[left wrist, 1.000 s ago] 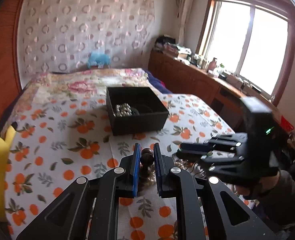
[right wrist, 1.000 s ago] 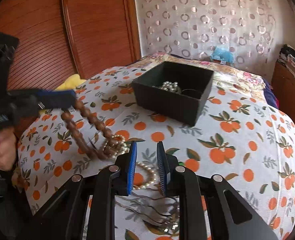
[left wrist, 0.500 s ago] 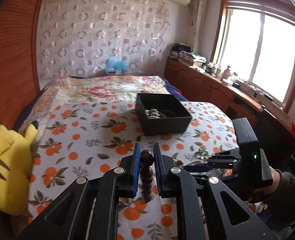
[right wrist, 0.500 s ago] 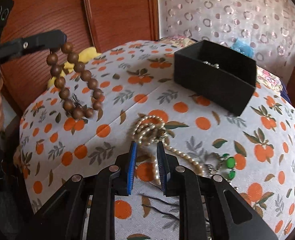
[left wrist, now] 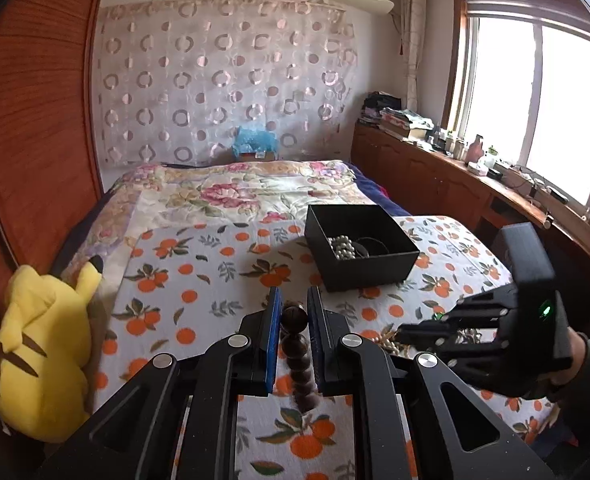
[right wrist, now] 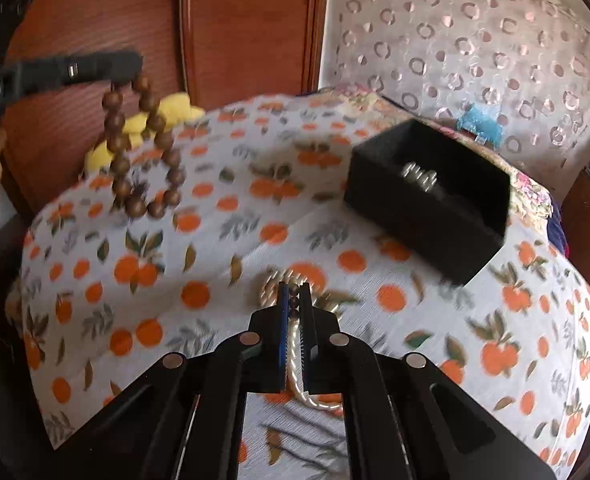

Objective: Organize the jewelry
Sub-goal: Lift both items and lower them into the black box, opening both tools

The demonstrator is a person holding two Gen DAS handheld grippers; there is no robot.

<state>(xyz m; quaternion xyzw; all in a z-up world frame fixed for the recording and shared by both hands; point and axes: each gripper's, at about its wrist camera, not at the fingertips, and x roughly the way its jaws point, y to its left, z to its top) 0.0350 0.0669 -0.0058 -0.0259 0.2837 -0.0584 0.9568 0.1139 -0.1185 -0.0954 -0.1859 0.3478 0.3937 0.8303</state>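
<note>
My left gripper [left wrist: 293, 308] is shut on a brown wooden bead bracelet [left wrist: 297, 354] and holds it in the air above the bed; the loop hangs free in the right wrist view [right wrist: 143, 152]. A black open box [left wrist: 361, 246] with a silver bead bracelet inside sits on the orange-print cloth, ahead and to the right. My right gripper [right wrist: 293, 300] is shut on a strand of small dark beads [right wrist: 293, 302], low over a pile of pearl strands [right wrist: 299, 380] on the cloth. The box also shows at upper right in that view [right wrist: 427, 196].
A yellow plush toy [left wrist: 41, 352] lies at the bed's left edge by the wooden headboard [left wrist: 27, 120]. A wooden cabinet [left wrist: 435, 176] with clutter runs under the window on the right. The orange-print cloth [left wrist: 199, 280] covers the near part of the bed.
My left gripper has lifted the wooden bracelet well up off the cloth. My right gripper has closed from a wide gap onto the dark beads at the pearl pile.
</note>
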